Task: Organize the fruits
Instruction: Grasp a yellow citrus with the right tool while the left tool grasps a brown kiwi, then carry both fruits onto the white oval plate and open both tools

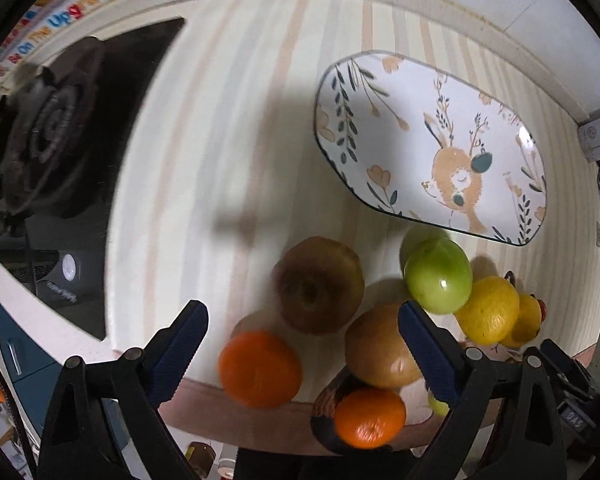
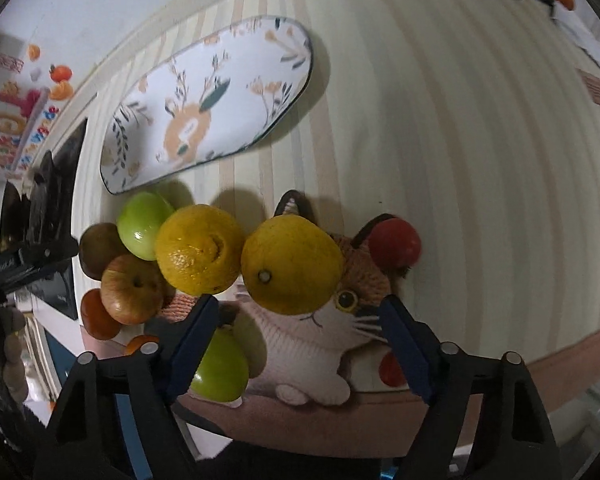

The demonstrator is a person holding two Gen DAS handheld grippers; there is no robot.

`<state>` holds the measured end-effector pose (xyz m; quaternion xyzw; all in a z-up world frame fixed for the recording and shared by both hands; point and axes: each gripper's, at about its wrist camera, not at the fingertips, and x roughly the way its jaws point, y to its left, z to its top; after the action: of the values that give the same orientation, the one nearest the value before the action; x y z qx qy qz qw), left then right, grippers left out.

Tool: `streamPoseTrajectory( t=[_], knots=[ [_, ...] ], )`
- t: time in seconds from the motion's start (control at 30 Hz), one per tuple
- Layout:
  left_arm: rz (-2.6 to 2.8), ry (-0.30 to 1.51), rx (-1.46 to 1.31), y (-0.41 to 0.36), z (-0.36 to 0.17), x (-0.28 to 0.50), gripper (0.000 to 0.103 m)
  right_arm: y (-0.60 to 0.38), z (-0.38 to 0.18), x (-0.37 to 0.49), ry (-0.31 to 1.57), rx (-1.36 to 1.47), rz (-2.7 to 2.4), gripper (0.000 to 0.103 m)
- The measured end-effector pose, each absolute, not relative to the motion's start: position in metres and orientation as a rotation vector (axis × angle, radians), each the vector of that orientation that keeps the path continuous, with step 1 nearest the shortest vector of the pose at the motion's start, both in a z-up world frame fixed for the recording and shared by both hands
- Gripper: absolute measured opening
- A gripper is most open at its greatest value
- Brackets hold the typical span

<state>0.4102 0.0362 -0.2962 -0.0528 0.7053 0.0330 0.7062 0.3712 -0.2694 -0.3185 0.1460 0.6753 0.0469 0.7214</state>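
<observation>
A heap of fruit lies near the striped table's front edge, partly on a cat-shaped knitted mat (image 2: 320,336). My left gripper (image 1: 304,344) is open over an orange (image 1: 260,368), a brown apple (image 1: 318,284) and a tan fruit (image 1: 380,348); a second orange (image 1: 370,418) lies lower. A green apple (image 1: 438,274) and a yellow citrus (image 1: 488,308) sit to the right. My right gripper (image 2: 300,340) is open, its pads apart from a yellow citrus (image 2: 296,264) just beyond the fingertips. Nearby are another yellow citrus (image 2: 200,248), a green apple (image 2: 144,230), a second green fruit (image 2: 220,368) and a red tomato (image 2: 394,244).
An oval plate (image 1: 432,144) (image 2: 208,104) with a deer and flower print lies bare behind the fruit. A black gas burner (image 1: 44,140) is set into the counter at the left. The wall runs along the back, and the table's pinkish front edge (image 2: 560,348) is close below.
</observation>
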Motion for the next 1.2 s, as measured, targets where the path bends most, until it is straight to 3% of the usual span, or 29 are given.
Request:
streamPoseTrajectory(
  t=[0.17,0.3,0.5,0.67,0.77,1.2],
  knots=[
    [0.045,1.619,-0.131,0.032,-0.315,0.421,0.097,-0.260,-0.327,0.385,1.523,0.276,0.134,0.080],
    [0.029,1.654,-0.141,0.032,-0.327,0.425,0.071,-0.254,-0.333,0.392,1.544,0.241,0.156,0.076],
    [0.041,1.661,-0.092,0.030,-0.335,0.425,0.064,-0.251,-0.334,0.401,1.548,0.204,0.178,0.071],
    [0.030,1.653,-0.072,0.029,-0.343,0.426,0.064,-0.256,-0.338,0.405,1.567,0.221,0.189,0.071],
    [0.039,1.644,-0.078,0.029,-0.340,0.428,0.063,-0.257,-0.339,0.405,1.571,0.262,0.223,0.062],
    [0.029,1.601,-0.084,0.023,-0.309,0.420,0.063,-0.256,-0.320,0.404,1.532,0.267,0.182,0.061]
  ],
)
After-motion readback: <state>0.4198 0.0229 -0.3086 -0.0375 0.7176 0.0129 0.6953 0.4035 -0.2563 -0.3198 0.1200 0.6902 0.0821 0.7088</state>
